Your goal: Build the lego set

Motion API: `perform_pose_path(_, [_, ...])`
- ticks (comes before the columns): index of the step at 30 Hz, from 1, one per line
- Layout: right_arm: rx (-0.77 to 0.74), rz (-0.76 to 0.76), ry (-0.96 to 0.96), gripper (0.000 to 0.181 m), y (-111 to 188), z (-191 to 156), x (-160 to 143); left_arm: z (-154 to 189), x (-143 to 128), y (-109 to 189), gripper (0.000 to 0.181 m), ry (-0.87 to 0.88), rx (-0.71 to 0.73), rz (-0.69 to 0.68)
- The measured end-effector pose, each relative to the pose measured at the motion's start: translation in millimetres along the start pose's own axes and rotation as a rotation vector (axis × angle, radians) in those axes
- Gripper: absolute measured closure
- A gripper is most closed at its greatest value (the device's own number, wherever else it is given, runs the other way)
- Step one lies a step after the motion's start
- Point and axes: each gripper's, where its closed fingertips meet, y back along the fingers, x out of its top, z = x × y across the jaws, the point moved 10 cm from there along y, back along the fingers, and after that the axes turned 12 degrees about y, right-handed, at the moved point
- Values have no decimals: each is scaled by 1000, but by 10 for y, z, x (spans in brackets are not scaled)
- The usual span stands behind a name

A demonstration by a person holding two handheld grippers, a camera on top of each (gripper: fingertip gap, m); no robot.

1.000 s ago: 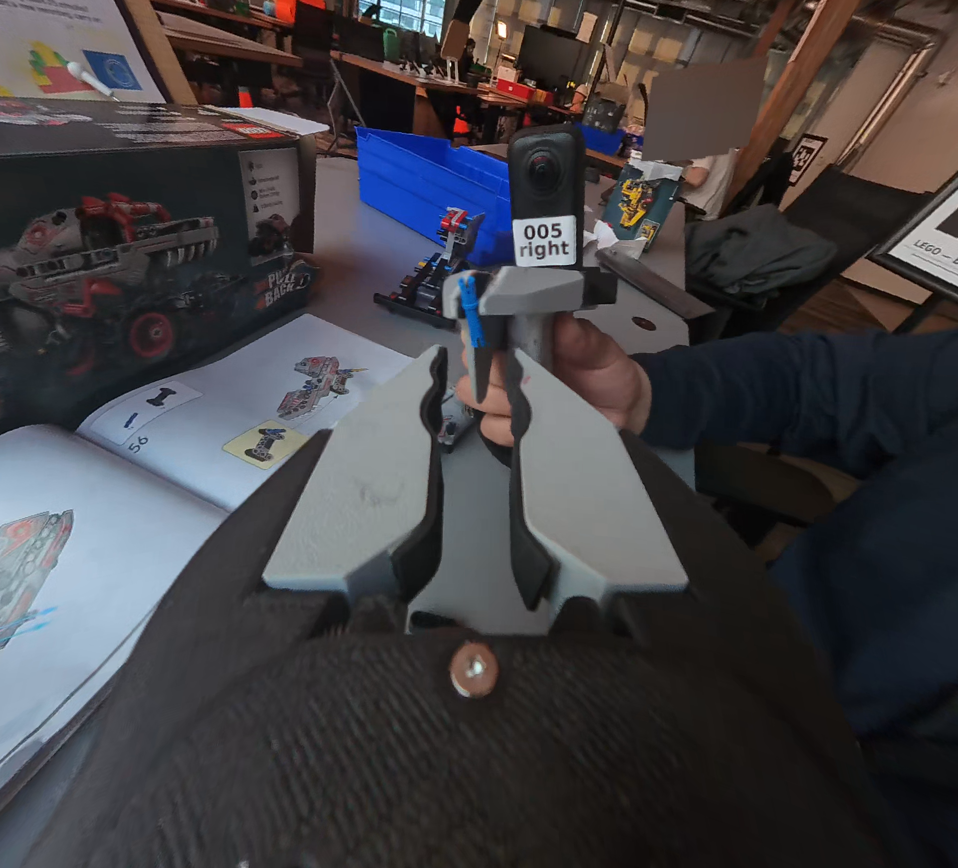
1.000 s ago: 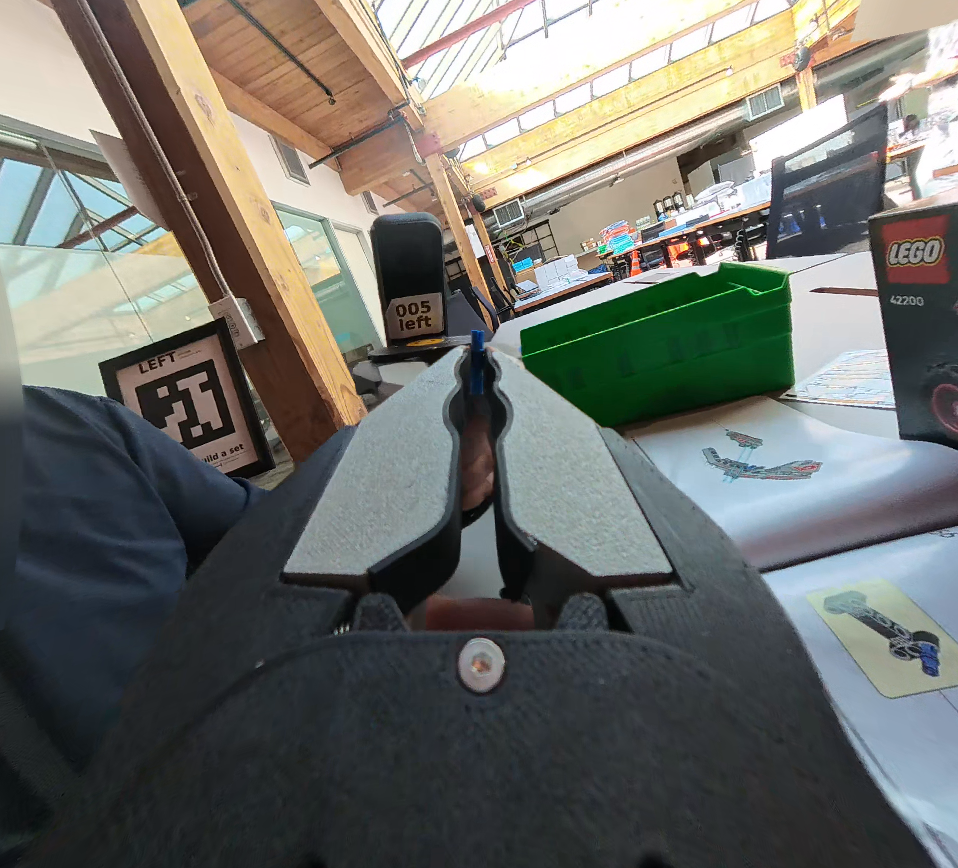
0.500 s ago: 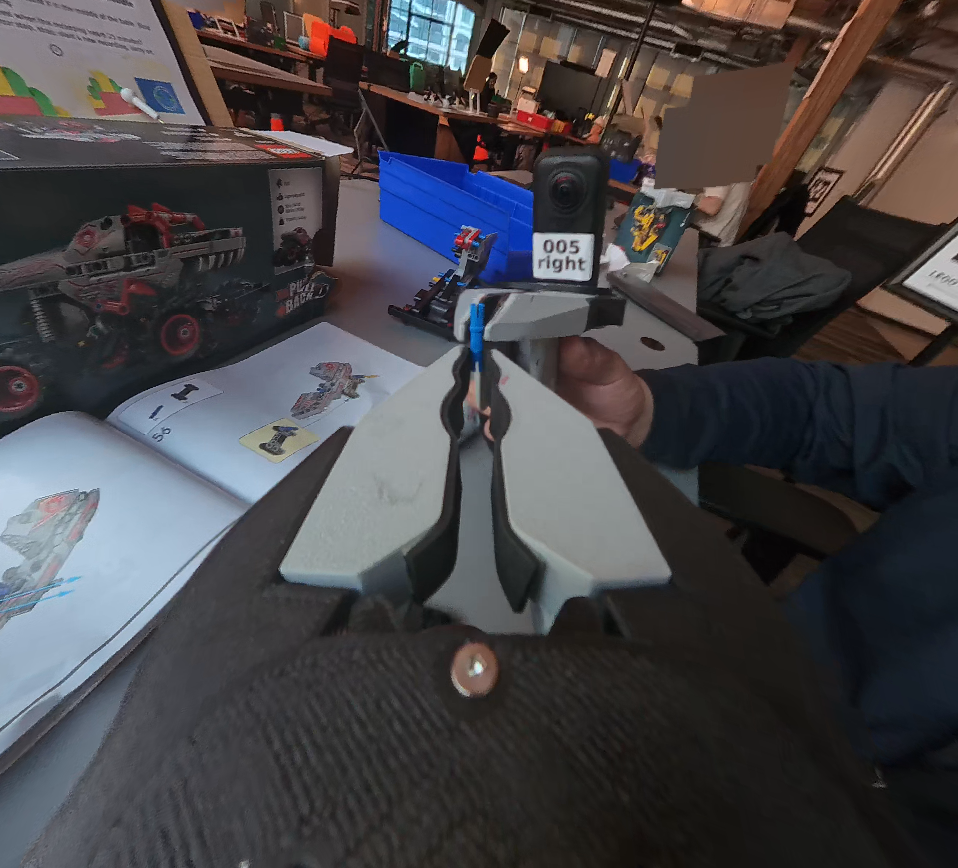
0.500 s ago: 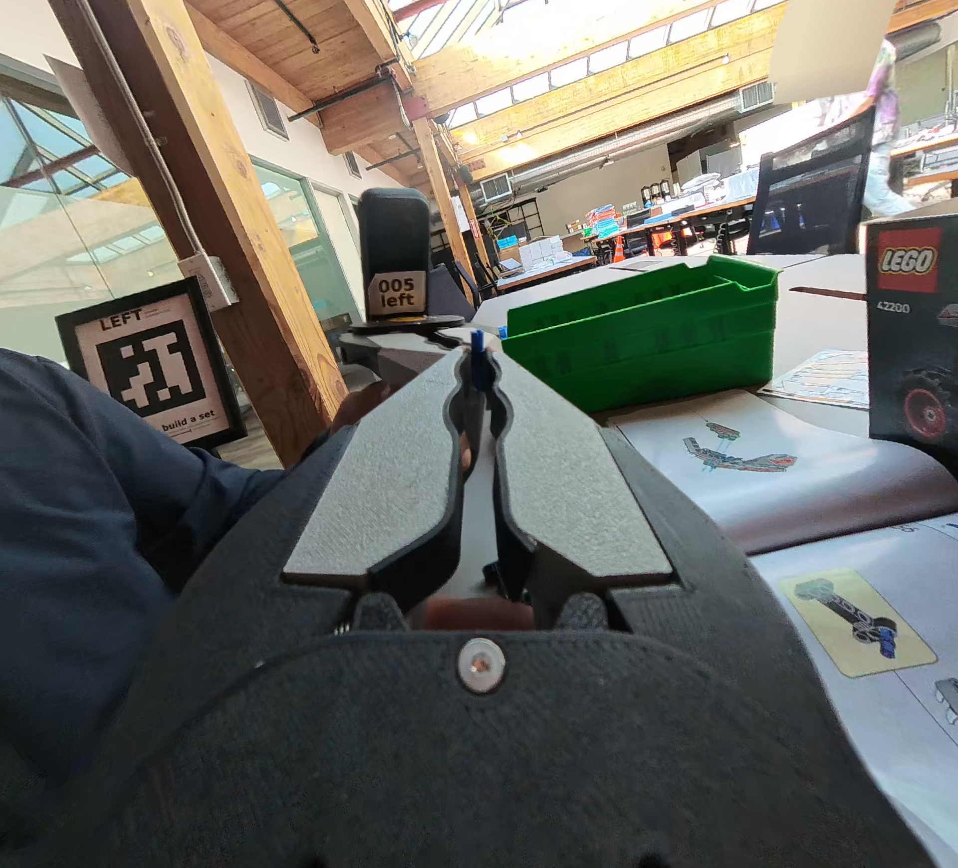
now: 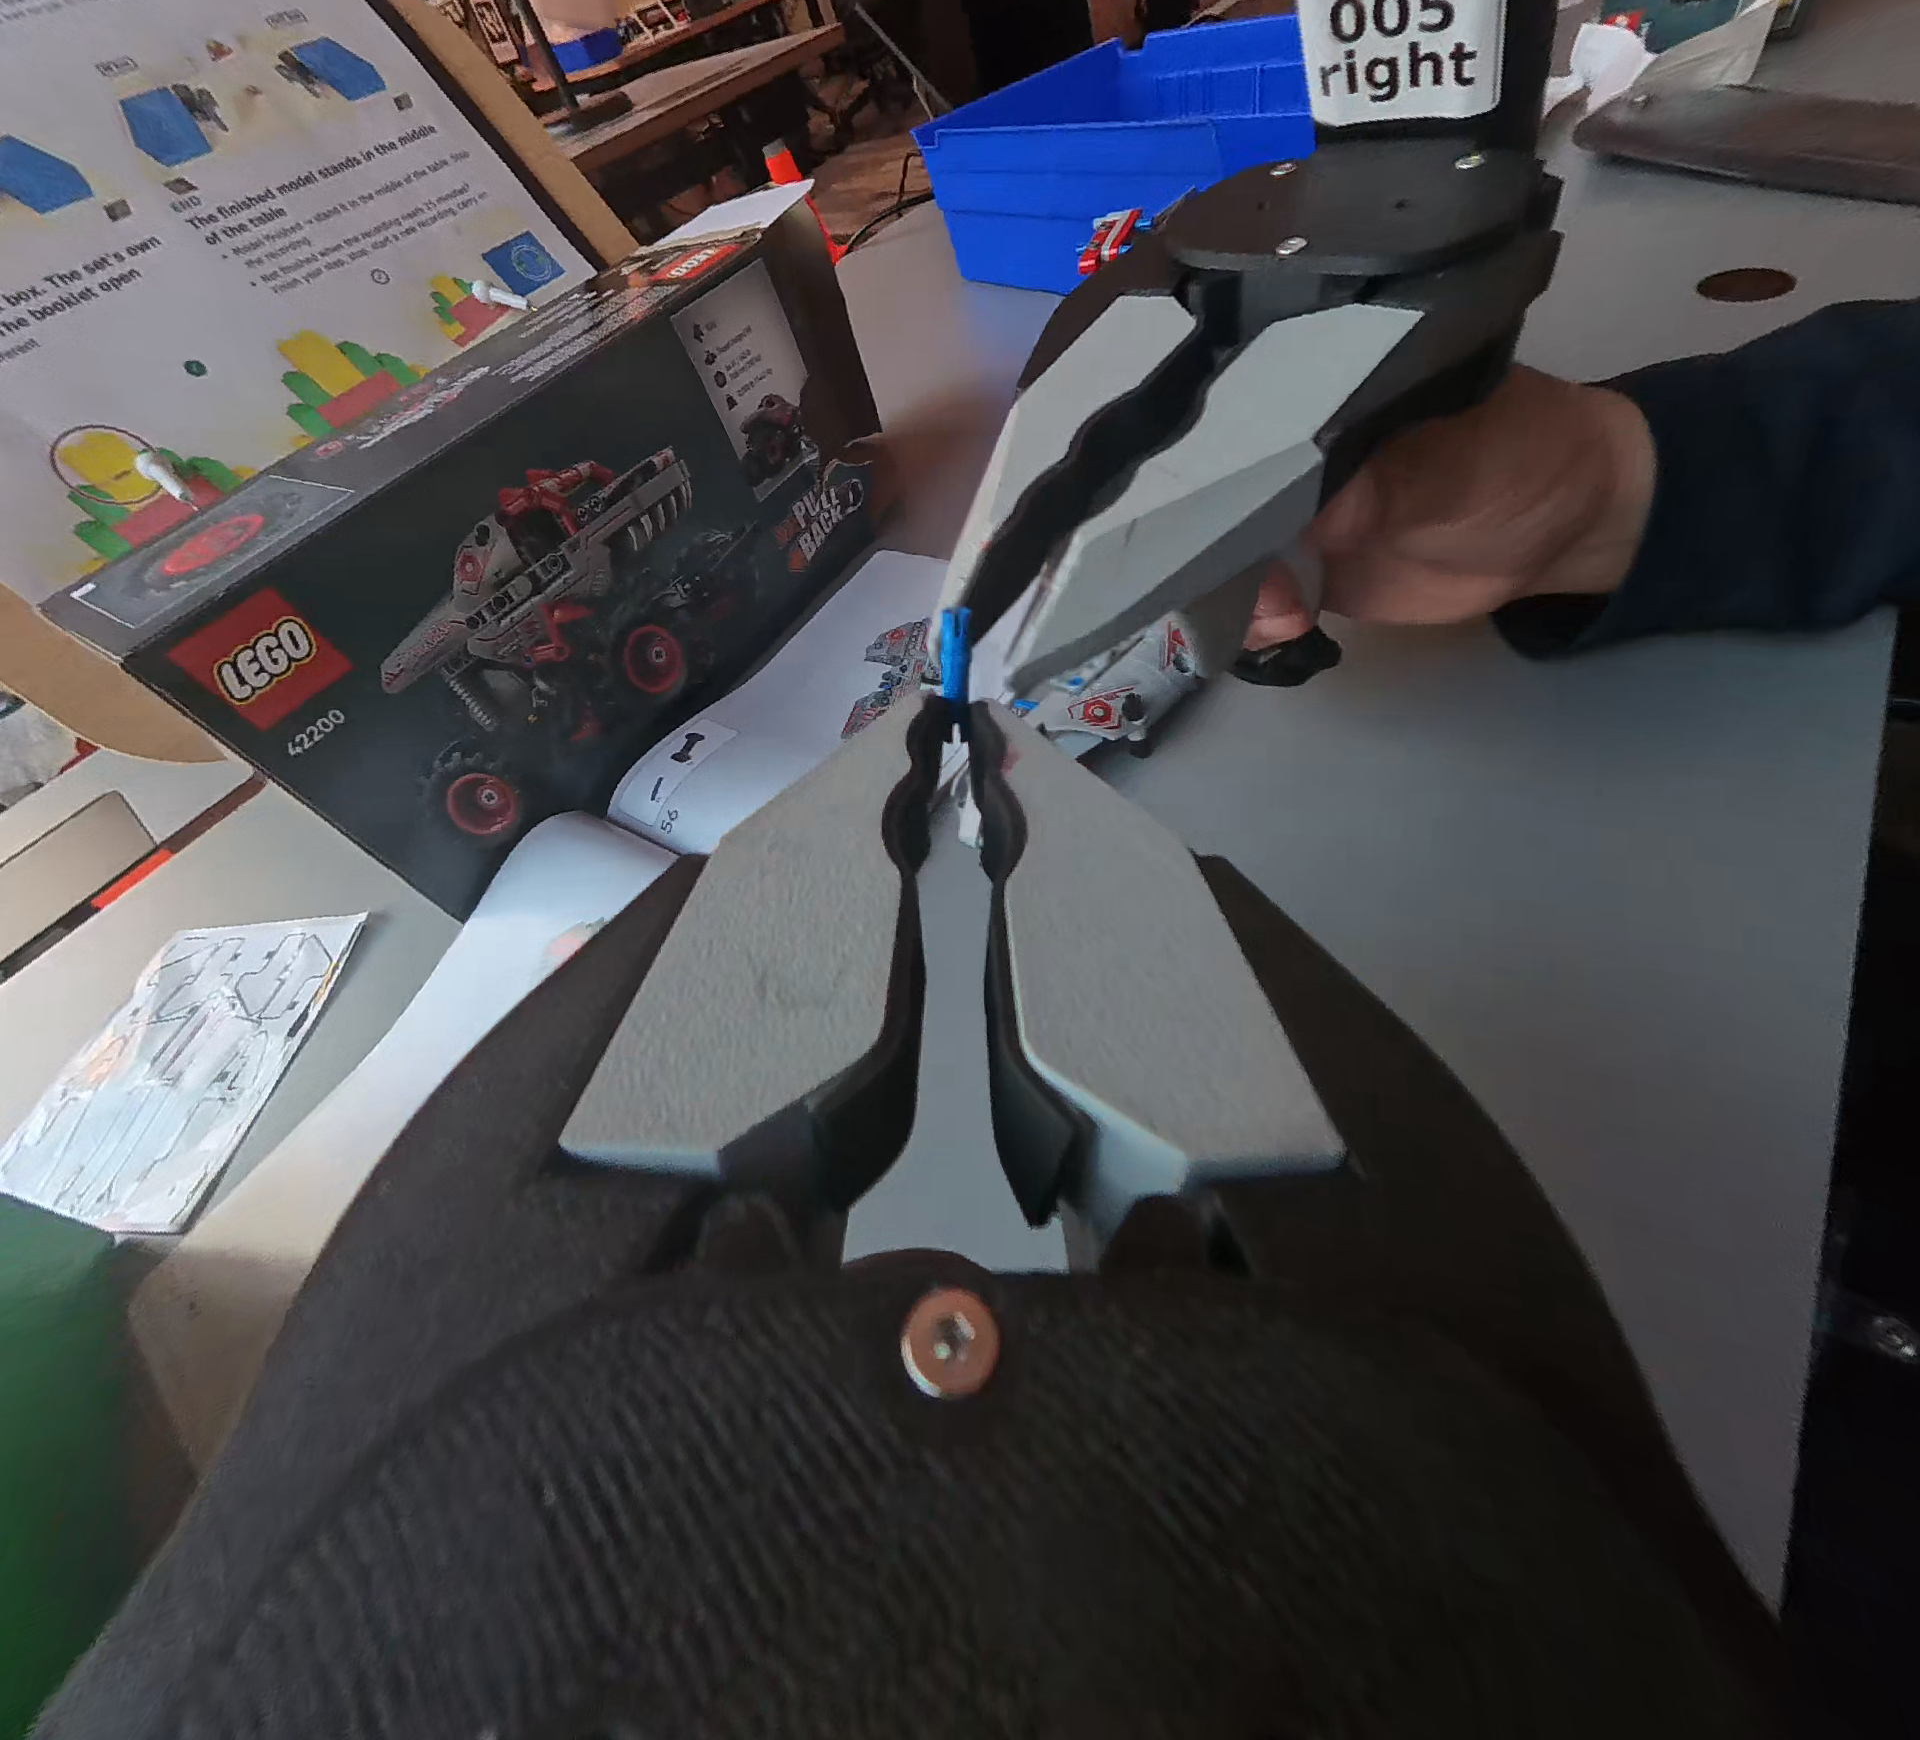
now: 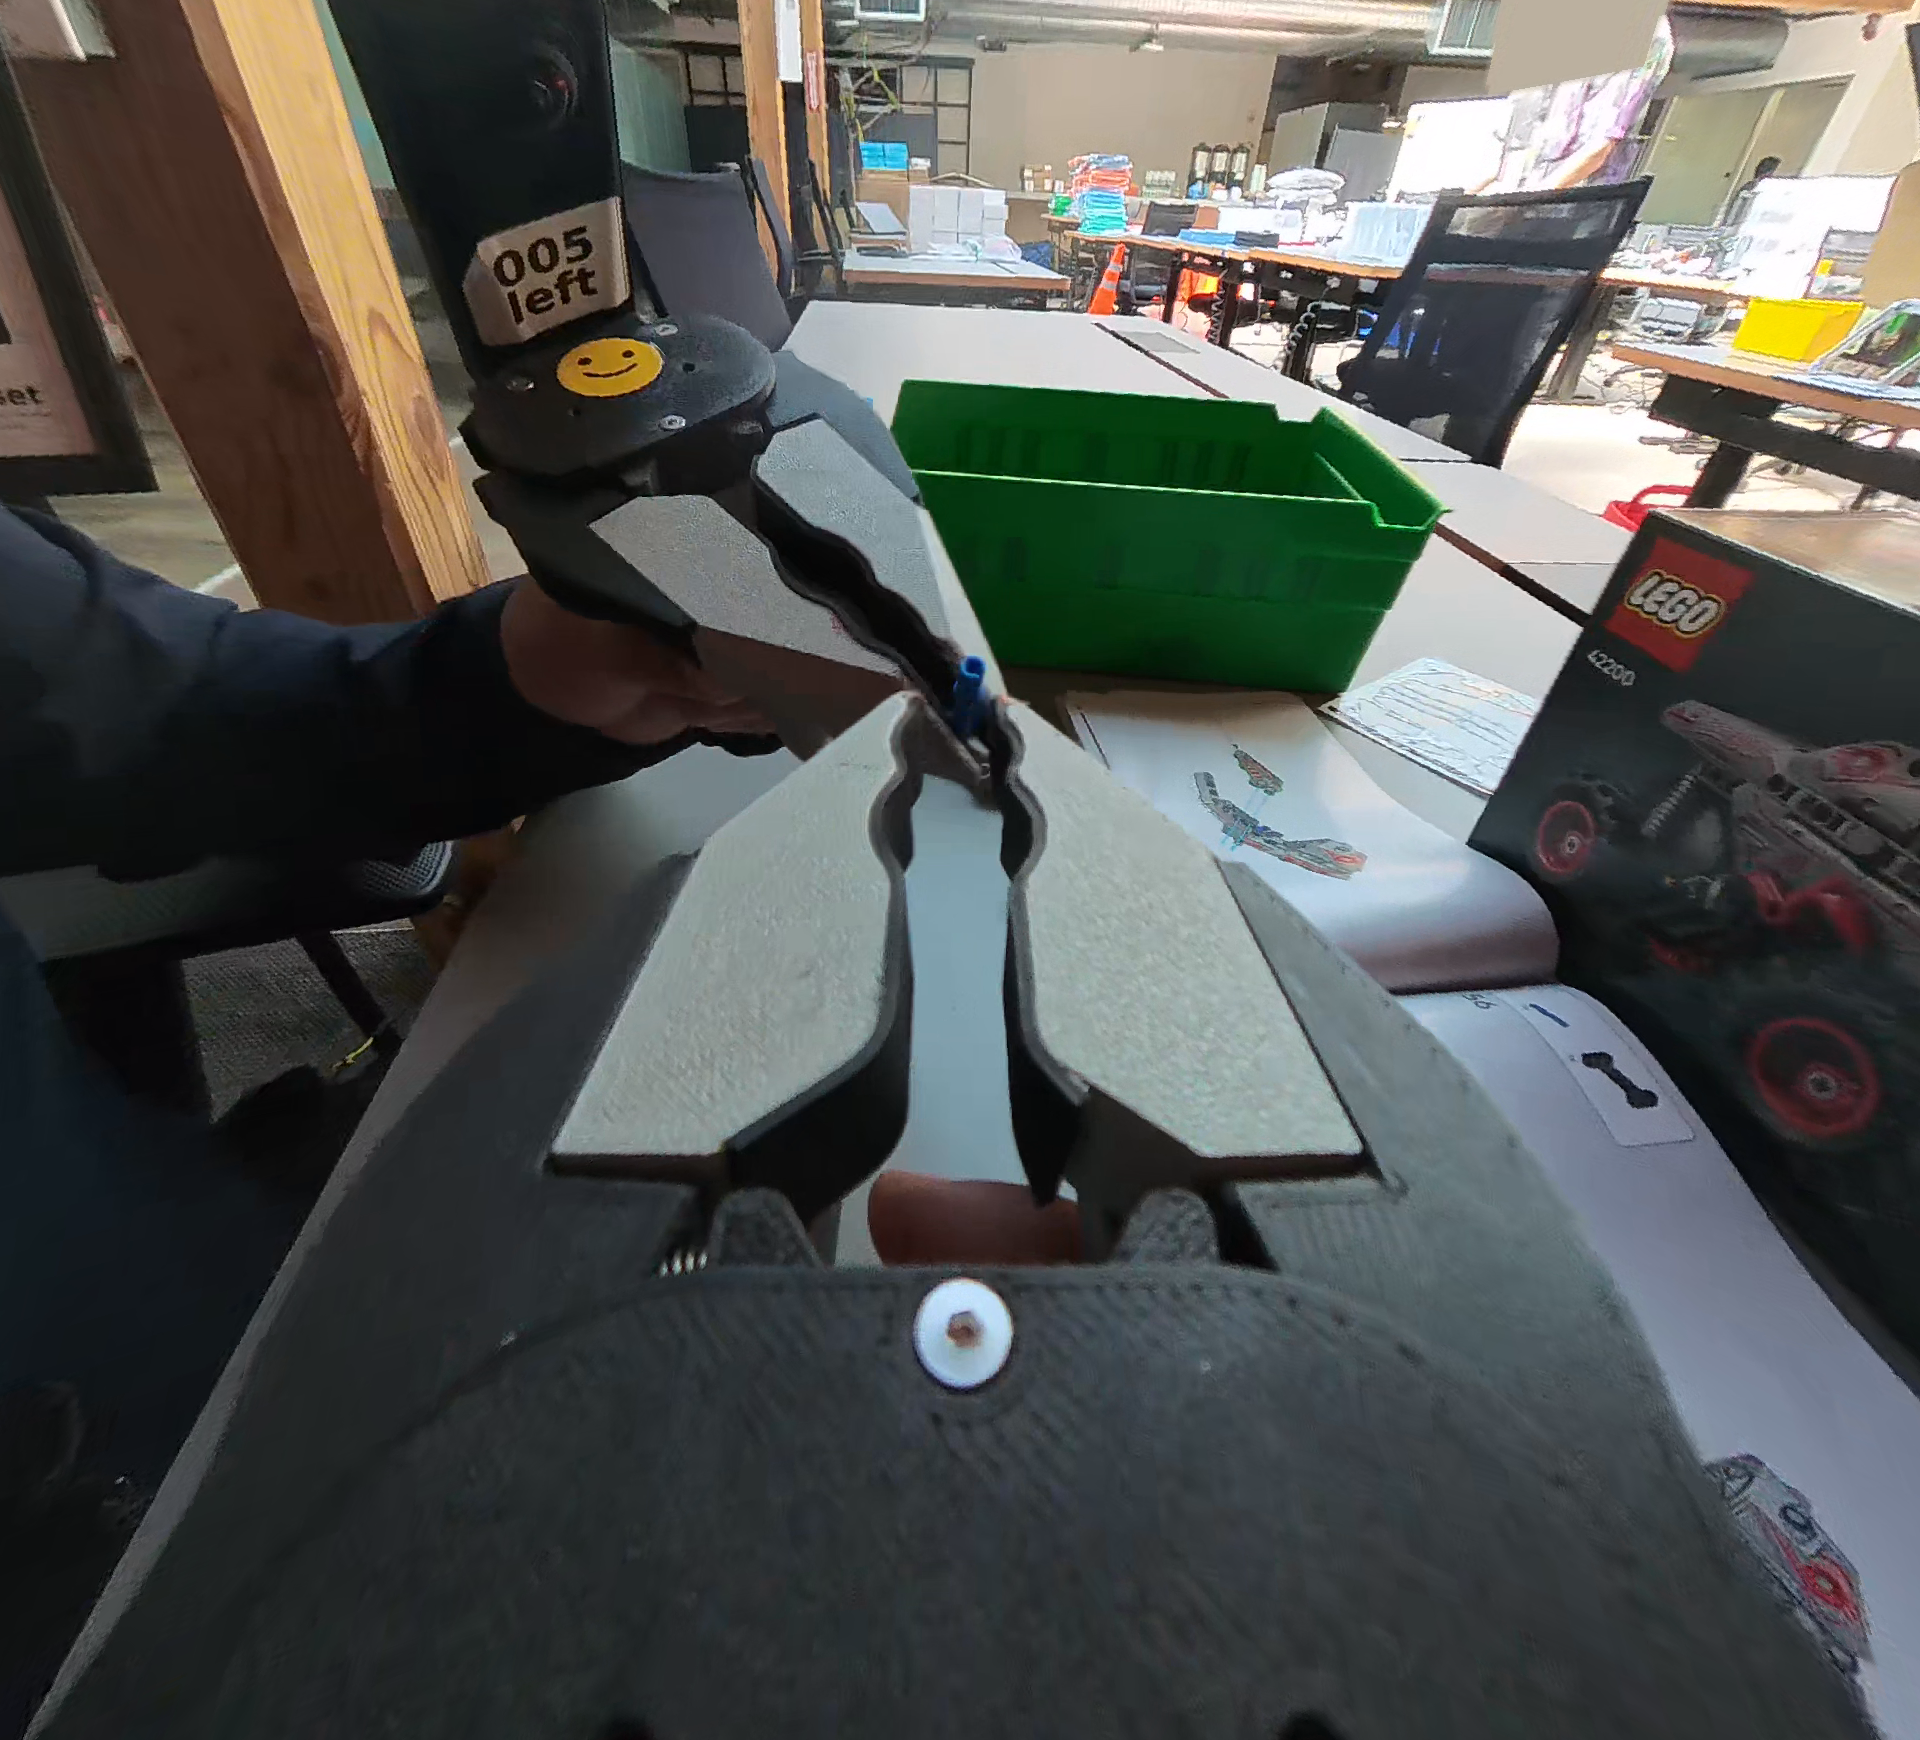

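**Two grippers meeting at one blue pin**

One small blue pin (image 5: 953,657) is held above the desk (image 5: 1455,911), pinched at the tips of the left gripper (image 5: 951,734), whose jaws are nearly closed on its lower end. The right gripper (image 5: 971,620) reaches in from the far side; its tips touch or nearly touch the pin, and whether they grip it cannot be told. The step in hand appears to be a handover or regrasp: one gripper should close firmly before the other lets go, with both kept aligned along the pin's axis. Beneath lie the partly built model (image 5: 1101,703) and the open instruction booklet (image 5: 769,734), beside the set's box (image 5: 499,568). A blue bin (image 5: 1101,163) stands toward the far edge, contents mostly hidden; the green bin (image 6: 1153,547) shows nothing visible inside.
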Motion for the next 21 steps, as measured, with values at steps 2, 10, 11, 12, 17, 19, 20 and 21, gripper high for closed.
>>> perform_pose_path(2, [-16, 5, 9, 177, 7, 4, 6, 11, -25, 3, 180, 2, 0, 7])
perform_pose_path(10, [-8, -22, 3, 179, -2, 9, -15, 37, -56, -67, 179, -10, 13, -9])
perform_pose_path(11, [-8, -30, 4, 179, -7, 9, -21, 35, -62, -74, 179, -5, 8, -11])
perform_pose_path(12, [-9, -36, 7, 179, -13, 8, -26, 34, -67, -79, 179, -2, 6, -13])
perform_pose_path(17, [-11, -52, 9, 178, -14, 13, -38, 23, -80, -89, 179, 0, 8, -16])
perform_pose_path(19, [-10, -56, 9, 178, -13, 16, -44, 21, -83, -91, 179, -3, 9, -18])
perform_pose_path(20, [-9, -58, 9, 178, -14, 16, -46, 19, -84, -90, 179, -4, 10, -17])
perform_pose_path(21, [-8, -59, 10, 178, -14, 15, -47, 19, -84, -89, 179, -4, 10, -18])
